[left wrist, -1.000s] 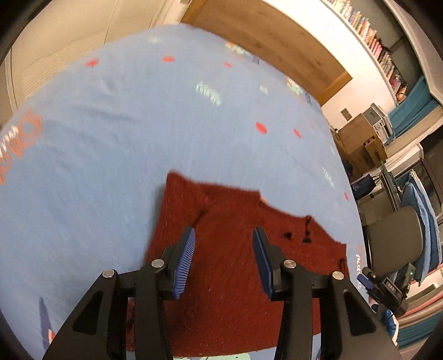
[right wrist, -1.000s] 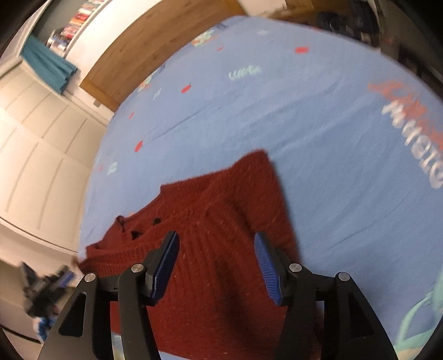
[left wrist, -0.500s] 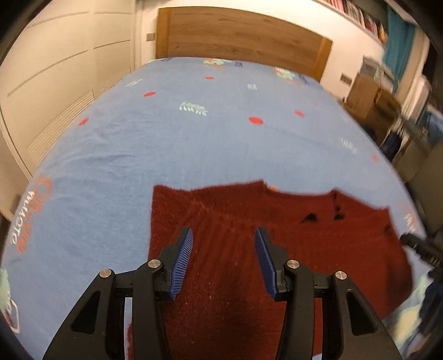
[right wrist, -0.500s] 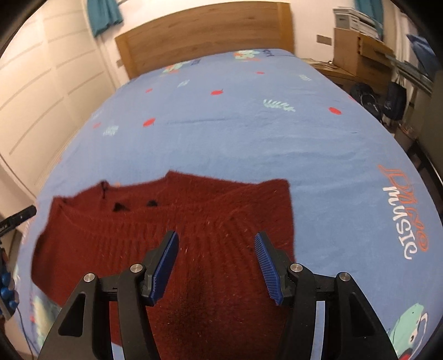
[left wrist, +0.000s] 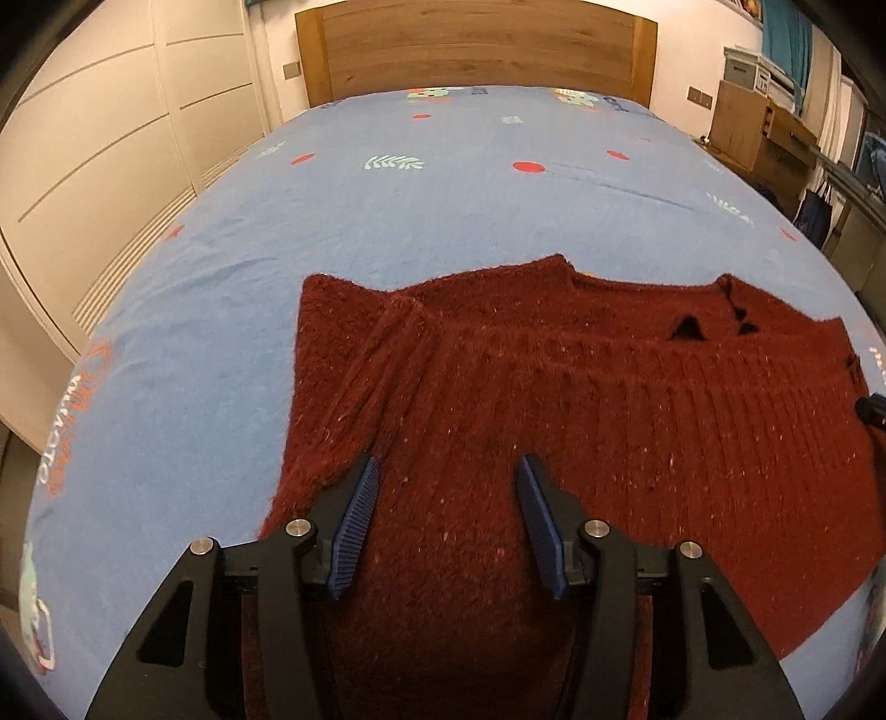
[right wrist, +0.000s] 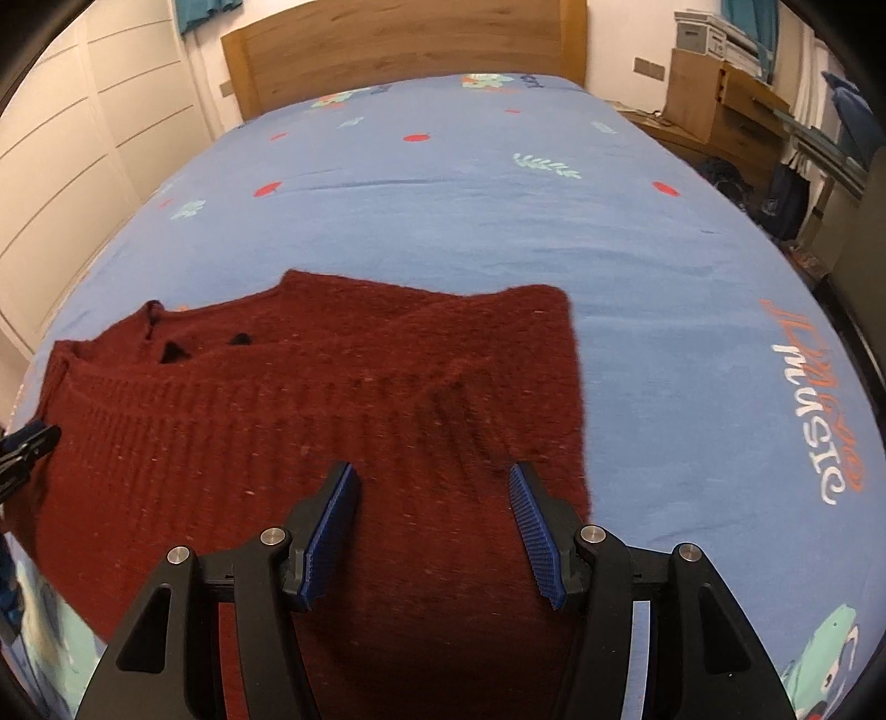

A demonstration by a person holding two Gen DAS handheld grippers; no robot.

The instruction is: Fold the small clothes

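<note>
A dark red knitted sweater (left wrist: 581, 421) lies spread on the blue bedspread (left wrist: 387, 221), at the near end of the bed and far from the wooden headboard (left wrist: 476, 50). Its knit is ribbed, with pale flecks through the wool. The neckline runs along the sweater's far edge, toward the headboard, and two small dark openings show just below that edge. A sleeve is folded in over the body on each side, so the outer edges run fairly straight; in the right wrist view the folded sleeve forms a raised ridge across the sweater (right wrist: 332, 421). The near hem passes out of sight beneath the grippers.

The left gripper (left wrist: 447, 471) points steeply down over the sweater's near left part, close to the folded sleeve. Its jaws have just been opening and stand moderately spread; only the flat knit below shows between the blue pads, and nothing is pinched. Whether the fingertips touch the fabric cannot be told.

The right gripper (right wrist: 434, 476) hangs likewise over the sweater's near right part, its jaws spread a little wider, with the right-hand pad close to the sweater's side edge. It holds nothing.

Beyond the sweater the bedspread carries red dots and pale leaf prints up to the headboard. To the right of the headboard stand cardboard boxes (left wrist: 758, 133).
</note>
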